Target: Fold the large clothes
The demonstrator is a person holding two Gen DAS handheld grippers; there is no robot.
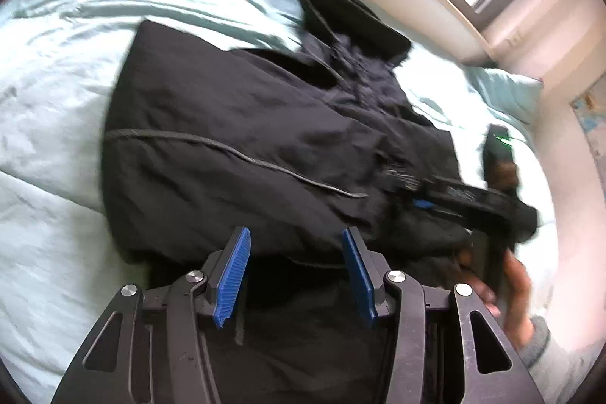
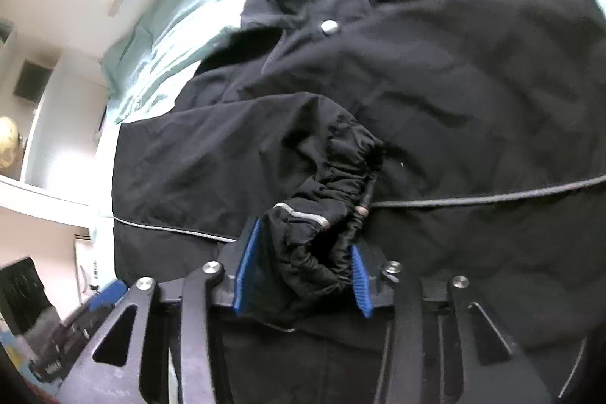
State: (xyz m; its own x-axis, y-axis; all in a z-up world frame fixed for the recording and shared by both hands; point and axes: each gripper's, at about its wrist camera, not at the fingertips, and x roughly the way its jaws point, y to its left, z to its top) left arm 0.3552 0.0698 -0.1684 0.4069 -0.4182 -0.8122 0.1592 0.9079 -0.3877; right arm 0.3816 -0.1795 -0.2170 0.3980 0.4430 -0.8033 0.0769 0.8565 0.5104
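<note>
Left hand-held gripper (image 1: pixel 295 271): I see its blue ribbed pads standing apart with nothing between them; it hangs over the near hem of the jacket, not touching cloth as far as I can tell.

Jacket (image 1: pixel 227 146): black, spread flat across the bed, hood (image 1: pixel 352 17) toward the far side by the window; a thin grey piping line runs across the body.

Bed (image 1: pixel 57 101): pale green sheet, rumpled in soft folds, under the whole jacket.

Pillow (image 1: pixel 503 93): same pale green, at the right end of the bed near the wall.

Right hand-held gripper (image 2: pixel 303 275): in its own view I see the jaws closed in on the sleeve cuff (image 2: pixel 322 245), bunched black cloth filling the gap and pressed by both blue pads.

Sleeve (image 2: pixel 235 154): lies folded across the jacket front, its elastic gathered cuff puckered, with a reflective grey strip beside the left pad.

Snaps (image 2: pixel 328 27): two round silver ones on the placket below the hood.

Cord (image 2: pixel 492 197): thin, dark, runs from the cuff out to the right over the jacket.

Person's hand (image 1: pixel 511 290): blurred, at the right edge of the left view, around the right tool's handle.
</note>
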